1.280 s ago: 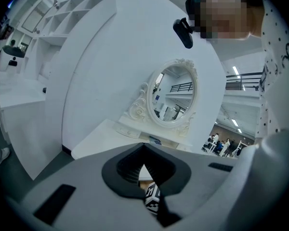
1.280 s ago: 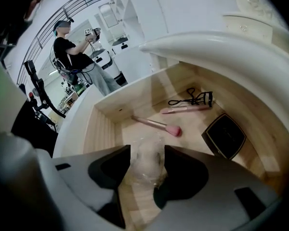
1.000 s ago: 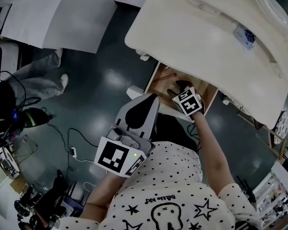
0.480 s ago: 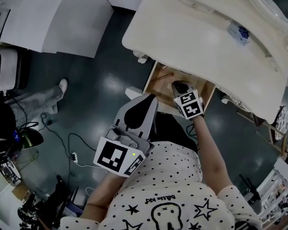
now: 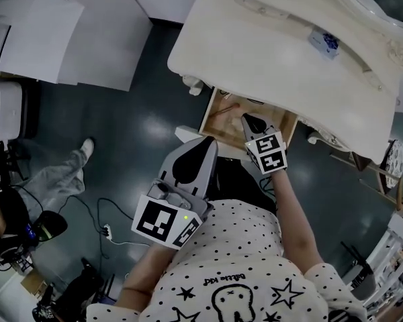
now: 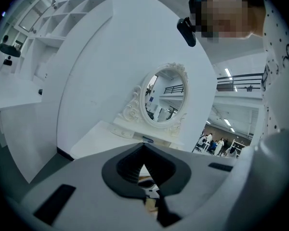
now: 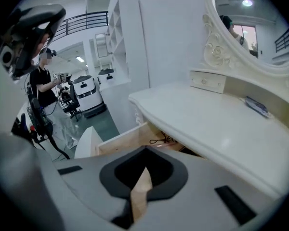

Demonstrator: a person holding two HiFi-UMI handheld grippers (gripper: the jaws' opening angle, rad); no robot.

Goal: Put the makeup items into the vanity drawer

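My right gripper (image 5: 250,122) pressed together, empty, over open pale wooden drawer (image 5: 218,113); left gripper (image 5: 200,147) same. Risk: lifting straight, I hit cream vanity tabletop (image 5: 282,59) edge.

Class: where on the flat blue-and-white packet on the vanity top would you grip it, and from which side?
I'd pinch its two long edges, across the narrow width, coming down from above on the front side. The packet lies flat on the vanity top, and the raised ledge behind it blocks a rear approach.

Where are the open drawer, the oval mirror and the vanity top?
drawer (image 7: 123,137): right gripper view, wooden side wall.
mirror (image 6: 164,96): left gripper view, middle of glass.
vanity top (image 5: 275,39): head view, bare surface.
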